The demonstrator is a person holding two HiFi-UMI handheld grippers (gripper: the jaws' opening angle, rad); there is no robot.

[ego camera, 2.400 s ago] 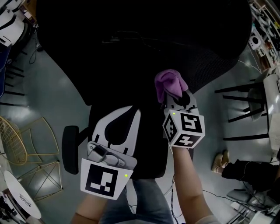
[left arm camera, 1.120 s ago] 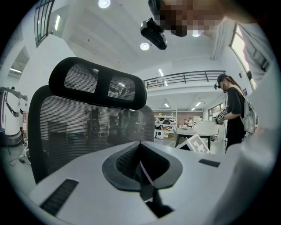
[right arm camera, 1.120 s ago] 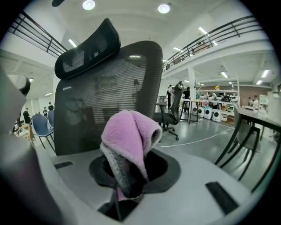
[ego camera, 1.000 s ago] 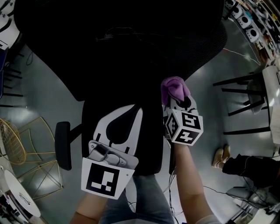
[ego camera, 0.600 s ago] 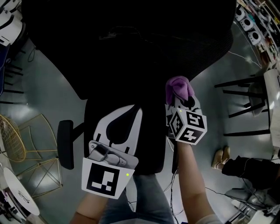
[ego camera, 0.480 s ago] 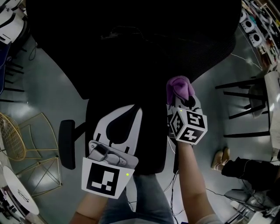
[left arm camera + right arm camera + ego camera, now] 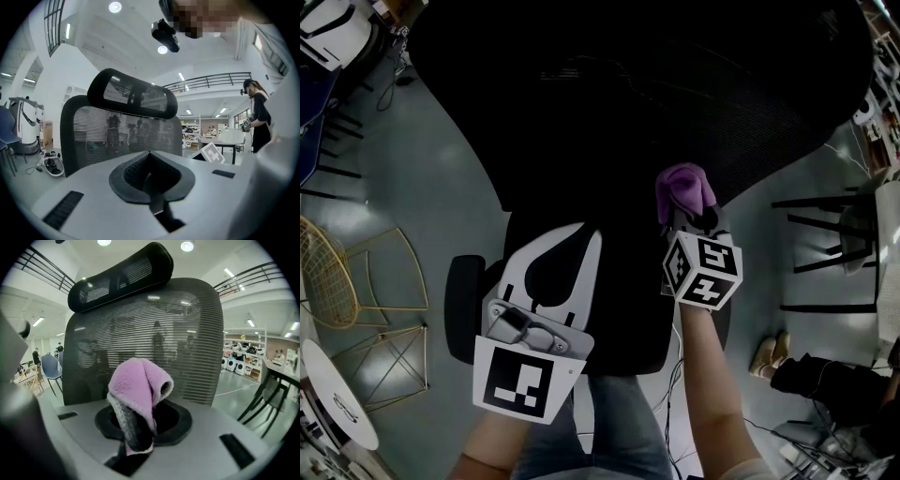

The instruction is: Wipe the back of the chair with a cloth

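Note:
The black mesh chair back fills the top of the head view. Its headrest sits above the mesh in the right gripper view. My right gripper is shut on a purple cloth, held at the lower right edge of the back. The cloth bunches up over the jaws of that gripper; I cannot tell whether it touches the mesh. My left gripper is shut and empty, lower and to the left, facing the back and headrest.
A gold wire frame and a round white table stand at the left. Black chair legs and a person's shoes are at the right. The chair's armrest sticks out left. A person stands by a white table.
The right gripper and cloth have shifted slightly right along the lower edge of the chair back. The head view has swung, so the chair sits further right. The left gripper has barely moved.

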